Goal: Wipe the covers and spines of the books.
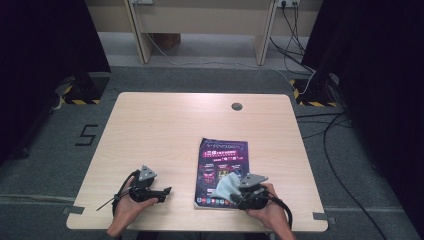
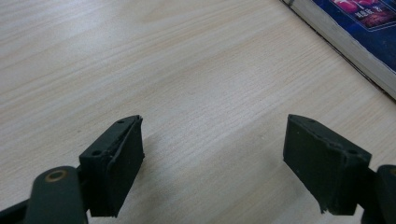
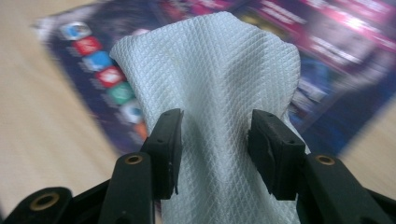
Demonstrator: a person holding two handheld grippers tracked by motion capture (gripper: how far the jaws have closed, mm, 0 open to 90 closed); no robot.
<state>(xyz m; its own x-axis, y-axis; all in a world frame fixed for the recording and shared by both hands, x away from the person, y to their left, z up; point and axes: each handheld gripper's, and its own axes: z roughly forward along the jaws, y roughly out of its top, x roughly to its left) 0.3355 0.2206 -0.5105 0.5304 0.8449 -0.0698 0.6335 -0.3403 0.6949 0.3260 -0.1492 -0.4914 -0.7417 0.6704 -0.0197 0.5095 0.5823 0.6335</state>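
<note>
While right gripper (image 3: 215,154) clenches white cloth (image 3: 210,84), book (image 1: 221,172) lies lengthwise away from person — left gripper (image 2: 212,163) fingers released.

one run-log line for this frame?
right gripper: shut on white cloth, over book | left gripper: open, empty, above table

Even, soft overhead light on the table (image 1: 165,120) – dark margins, and motion blur smears the book (image 3: 336,56).
</note>
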